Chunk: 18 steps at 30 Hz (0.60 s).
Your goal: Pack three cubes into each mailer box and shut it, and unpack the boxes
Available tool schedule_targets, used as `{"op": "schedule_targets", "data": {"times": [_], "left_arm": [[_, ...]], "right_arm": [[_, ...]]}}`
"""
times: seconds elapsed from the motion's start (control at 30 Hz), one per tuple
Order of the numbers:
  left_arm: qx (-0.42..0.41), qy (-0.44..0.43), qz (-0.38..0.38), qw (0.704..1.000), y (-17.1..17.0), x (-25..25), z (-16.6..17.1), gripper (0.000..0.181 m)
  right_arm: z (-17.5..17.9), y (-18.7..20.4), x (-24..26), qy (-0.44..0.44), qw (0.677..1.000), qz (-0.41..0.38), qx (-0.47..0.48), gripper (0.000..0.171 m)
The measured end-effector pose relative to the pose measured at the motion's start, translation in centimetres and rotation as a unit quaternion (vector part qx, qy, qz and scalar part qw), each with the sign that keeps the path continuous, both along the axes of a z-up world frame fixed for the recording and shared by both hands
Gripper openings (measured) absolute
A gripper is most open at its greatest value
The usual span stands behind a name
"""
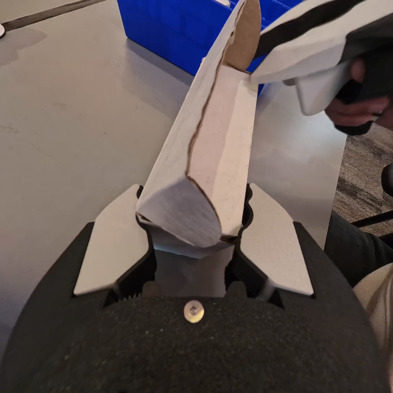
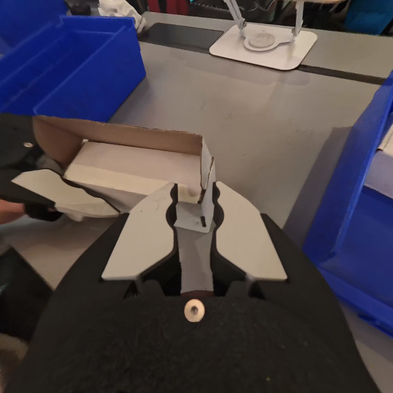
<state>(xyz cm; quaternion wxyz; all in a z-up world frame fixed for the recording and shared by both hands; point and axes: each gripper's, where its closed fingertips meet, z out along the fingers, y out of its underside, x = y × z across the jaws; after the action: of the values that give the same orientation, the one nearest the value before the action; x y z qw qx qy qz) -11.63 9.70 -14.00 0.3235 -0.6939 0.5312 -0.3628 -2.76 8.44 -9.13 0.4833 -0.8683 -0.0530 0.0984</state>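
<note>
My left gripper is clamped on the near end of the white mailer box, its two fingers pressed against the box's sides, and the box runs away from it, tilted up off the grey table. The lid stands open at the far end, brown on its inner face. I cannot see into the box from here, so whether any cubes lie in it I cannot tell.

My right gripper sits at the other end of the same box, its fingers narrowed around a white corner flap (the flap stands between the pads, but whether both pads touch it I cannot make out). In the left wrist view that gripper comes in from the upper right, its tip touching the far edge of the box, held by a gloved hand.

Beyond the left gripper, past the box, stands a blue bin. To the right of my right gripper is another blue bin, and ahead of it a white stand base rests on the table.
</note>
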Motion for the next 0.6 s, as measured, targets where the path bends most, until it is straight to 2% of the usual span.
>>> {"op": "schedule_targets", "data": {"times": [0.07, 0.1, 0.13, 0.2, 0.23, 0.33, 0.4, 0.6], "left_arm": [[0.004, -0.003, -0.009, 1.000, -0.1, 0.1, 0.0, 0.088], [0.004, -0.004, -0.013, 1.000, -0.2, 0.1, 0.0, 0.088], [0.006, 0.001, -0.012, 1.000, -0.2, 0.0, 0.0, 0.088], [0.011, 0.012, -0.006, 1.000, -0.2, -0.1, -0.1, 0.088], [0.018, 0.018, -0.004, 1.000, -0.2, -0.1, -0.2, 0.088], [0.027, 0.031, -0.001, 0.999, -0.3, -0.1, -0.3, 0.087], [0.024, 0.029, 0.001, 0.999, -0.2, 0.0, -0.3, 0.087], [0.003, 0.022, 0.005, 1.000, 0.0, -0.1, -0.3, 0.087]], "right_arm": [[-0.2, 0.8, 0.3, -0.035, 0.999, -0.020, 0.020, 0.031], [-0.1, 1.1, 0.6, -0.051, 0.998, -0.030, 0.025, 0.014], [0.0, 1.3, 0.8, -0.068, 0.997, -0.035, 0.028, 0.004], [0.2, 1.3, 1.1, -0.077, 0.996, -0.042, 0.016, 0.001], [0.4, 1.4, 1.1, -0.066, 0.997, -0.043, 0.005, 0.001], [0.8, 1.4, 0.8, 0.067, 0.995, -0.038, -0.059, 0.004], [0.8, 1.5, 1.0, 0.123, 0.989, -0.030, -0.076, 0.006], [2.7, 2.0, 0.8, 0.189, 0.982, -0.018, -0.013, 0.006]]}}
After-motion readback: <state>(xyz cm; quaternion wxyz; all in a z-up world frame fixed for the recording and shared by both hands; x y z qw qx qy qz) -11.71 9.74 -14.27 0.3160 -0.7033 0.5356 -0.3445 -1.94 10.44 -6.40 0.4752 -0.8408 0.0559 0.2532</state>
